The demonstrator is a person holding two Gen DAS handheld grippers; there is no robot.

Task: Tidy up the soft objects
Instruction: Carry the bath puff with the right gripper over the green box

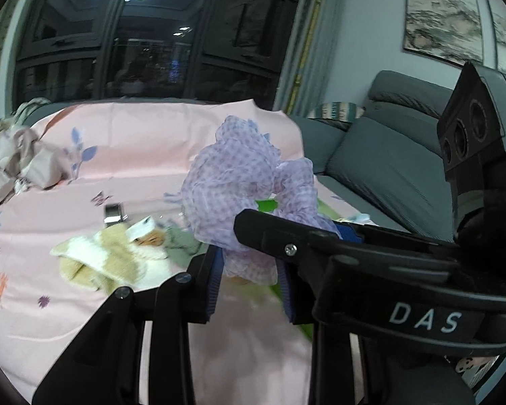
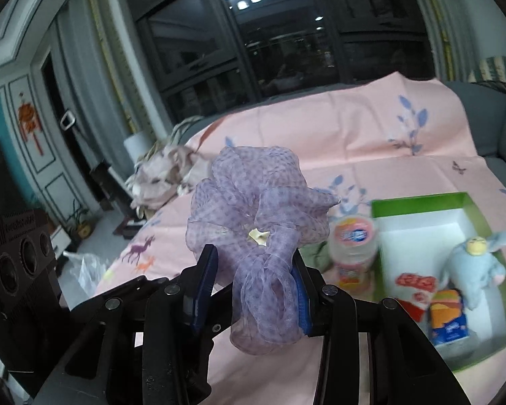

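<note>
Left wrist view shows you your left hand-held gripper (image 1: 249, 278) clamped on the lower edge of a sheer lilac gingham fabric bundle (image 1: 243, 182), which is lifted clear above the pink sheet printed with deer and blue leaves (image 1: 145, 148). Your right hand-held gripper (image 1: 297, 233) crosses in front of the bundle from the right, its blue pad (image 1: 349, 231) pressed into the same cloth. Left of the bundle on the sheet lies a cream and tan knitted cloth (image 1: 97, 260), and just behind that a small shiny metallic item (image 1: 113, 214); farther left of the bundle sits a heap of pale beige clothes (image 1: 13, 165). Right of the bundle is a grey sofa (image 1: 388, 155). From the right wrist view, your right gripper (image 2: 256, 290) grasps the bundle's (image 2: 256, 195) gathered tail between its blue pads. Right of the bundle lies a green-rimmed white box (image 2: 421, 199) on the sheet (image 2: 337, 128), holding a pale blue plush toy (image 2: 472, 263), a red and white packet (image 2: 416, 285) and an orange and blue packet (image 2: 447, 317). A pink-capped bottle (image 2: 354, 249) lies between bundle and box.
</note>
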